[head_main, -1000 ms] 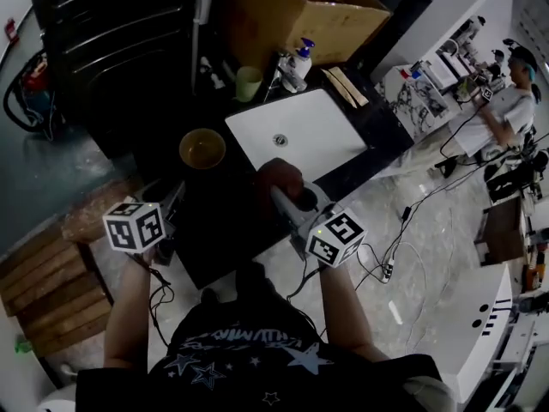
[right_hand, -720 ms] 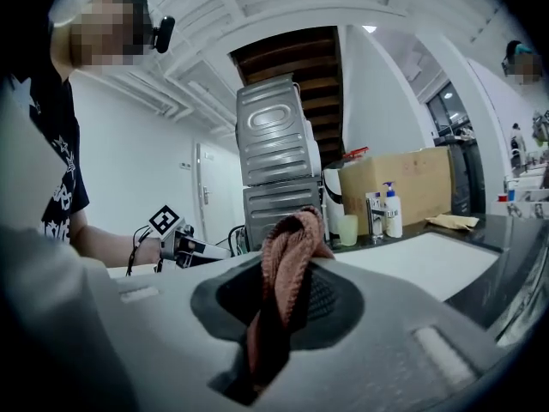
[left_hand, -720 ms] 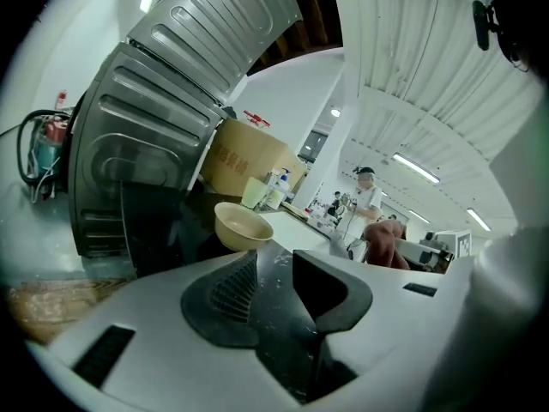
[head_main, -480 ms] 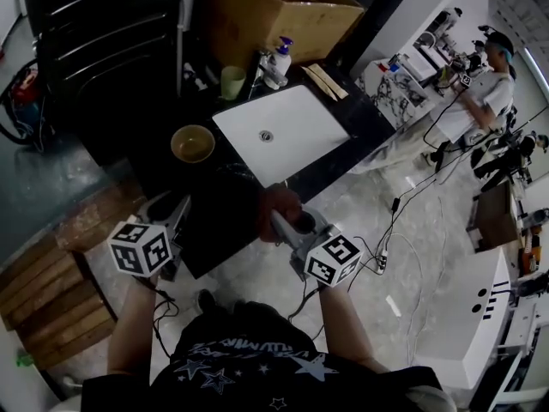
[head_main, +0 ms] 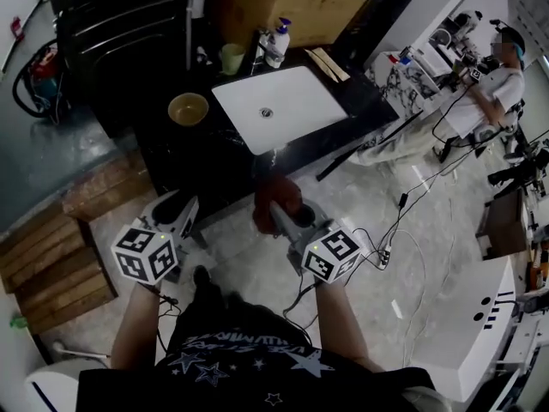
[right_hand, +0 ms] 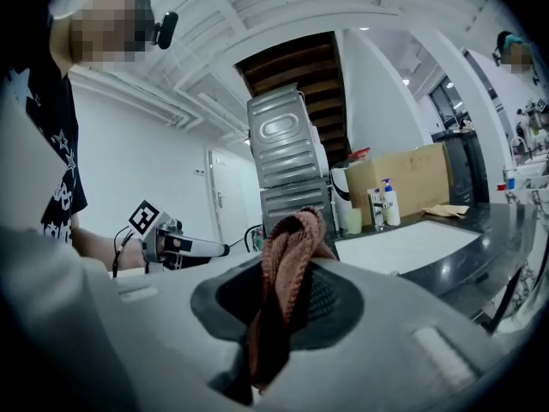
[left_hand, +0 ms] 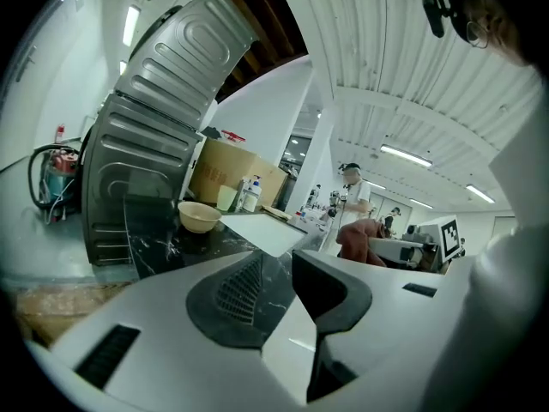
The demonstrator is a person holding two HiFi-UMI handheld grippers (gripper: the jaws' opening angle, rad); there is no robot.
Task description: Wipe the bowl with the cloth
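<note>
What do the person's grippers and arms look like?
Both the left gripper and the right gripper have pale grey bodies with dark ribbed pads, and each carries a white cube with black square markers. Thin black cables hang beneath them. The person wears a black short-sleeved shirt with white stars.

The person's bare left forearm (head_main: 137,320) and right forearm (head_main: 333,316) reach forward from the torso, side by side and well apart. The left gripper (head_main: 176,209) points ahead and slightly outward, its fingers (left_hand: 330,286) parted with nothing between them. The right gripper (head_main: 283,217) angles slightly inward, its fingers clamped on a reddish-brown cloth (head_main: 276,196) that bunches up above the fingertips. A marker cube (head_main: 144,253) tops each gripper near the wrist.
</note>
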